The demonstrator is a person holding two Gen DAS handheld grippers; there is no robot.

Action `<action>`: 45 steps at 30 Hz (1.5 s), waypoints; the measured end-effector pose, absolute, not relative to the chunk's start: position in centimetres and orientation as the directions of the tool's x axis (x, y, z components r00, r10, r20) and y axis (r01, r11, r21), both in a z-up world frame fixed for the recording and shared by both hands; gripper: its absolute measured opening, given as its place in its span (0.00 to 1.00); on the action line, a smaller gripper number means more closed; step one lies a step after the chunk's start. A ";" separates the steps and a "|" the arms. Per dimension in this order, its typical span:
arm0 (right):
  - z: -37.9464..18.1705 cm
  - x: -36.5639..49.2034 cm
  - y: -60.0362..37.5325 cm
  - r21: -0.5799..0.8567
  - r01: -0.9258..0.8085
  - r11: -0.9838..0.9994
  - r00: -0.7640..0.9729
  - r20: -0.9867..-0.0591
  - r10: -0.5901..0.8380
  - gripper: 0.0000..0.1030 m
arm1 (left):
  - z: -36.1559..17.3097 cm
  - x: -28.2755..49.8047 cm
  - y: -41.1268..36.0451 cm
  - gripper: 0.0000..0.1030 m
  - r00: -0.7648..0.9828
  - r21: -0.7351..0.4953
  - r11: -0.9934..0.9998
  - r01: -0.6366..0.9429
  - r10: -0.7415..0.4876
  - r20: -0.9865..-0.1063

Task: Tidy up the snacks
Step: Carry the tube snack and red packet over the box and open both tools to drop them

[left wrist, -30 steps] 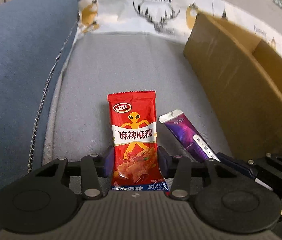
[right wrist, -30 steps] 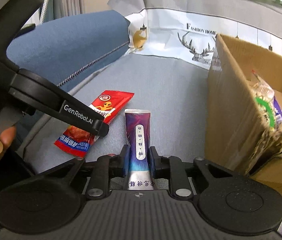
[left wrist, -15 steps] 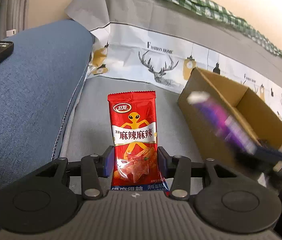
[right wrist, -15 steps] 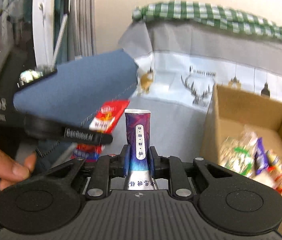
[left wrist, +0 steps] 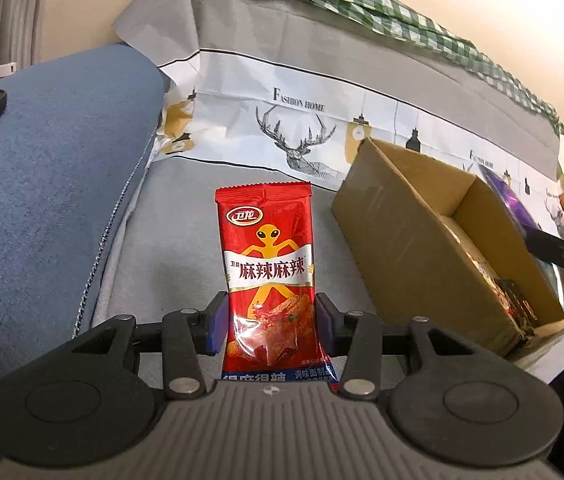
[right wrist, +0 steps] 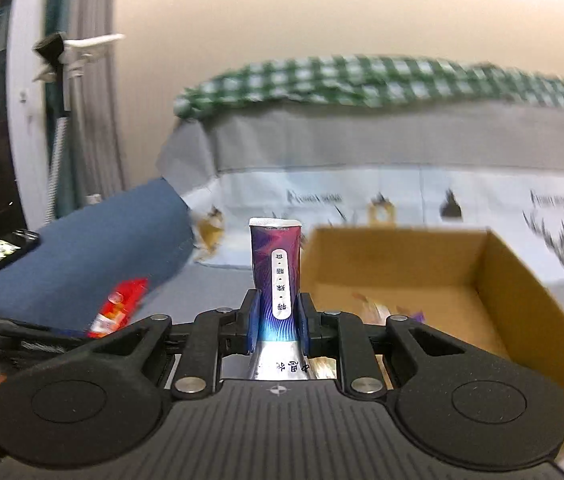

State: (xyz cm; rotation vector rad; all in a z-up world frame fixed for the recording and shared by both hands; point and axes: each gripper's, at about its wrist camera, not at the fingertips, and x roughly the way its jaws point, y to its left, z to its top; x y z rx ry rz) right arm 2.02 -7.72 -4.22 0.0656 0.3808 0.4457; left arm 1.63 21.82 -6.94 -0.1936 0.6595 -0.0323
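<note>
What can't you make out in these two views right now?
- Box contents: left view, near wall hides most; right view, gripper covers them.
- Red packet: right view, motion blur.
- Purple packet: left view, blurred, near the edge.
- Red packet's bottom: left view, behind gripper body.

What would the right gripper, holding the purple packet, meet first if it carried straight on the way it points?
Probably the cardboard box: the right gripper, shut on the purple packet, points toward its near left corner. Blur leaves depth unclear; it might pass just left, reaching the printed sofa cover.

Blk grippers [left wrist: 270, 320], blue pads [right wrist: 253, 316]
</note>
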 end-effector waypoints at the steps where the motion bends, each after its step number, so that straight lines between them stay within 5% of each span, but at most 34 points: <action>1: -4.5 2.2 -8.0 0.151 -0.408 0.901 0.829 -0.352 0.434 0.20 | -6.9 1.5 21.5 0.48 0.790 -0.176 0.984 -0.028 -0.086 -0.607; 12: -5.6 5.8 -10.5 0.220 -0.377 0.900 0.852 -0.299 0.430 0.20 | -6.4 1.7 18.0 0.48 0.802 -0.087 0.996 -0.035 -0.024 -0.597; 38: -6.7 11.9 -18.3 0.326 -0.134 0.936 0.929 -0.288 0.233 0.20 | 2.5 14.5 1.9 0.50 0.878 -0.135 0.979 0.156 -0.200 -0.435; 42: -6.8 11.9 -18.7 0.332 -0.107 0.937 0.931 -0.297 0.211 0.25 | 3.0 14.7 1.5 0.71 0.882 -0.162 0.974 0.161 -0.215 -0.419; 45: -6.8 11.6 -18.7 0.328 -0.107 0.939 0.930 -0.302 0.211 0.49 | 2.6 13.3 1.8 0.75 0.879 -0.169 0.970 0.174 -0.230 -0.417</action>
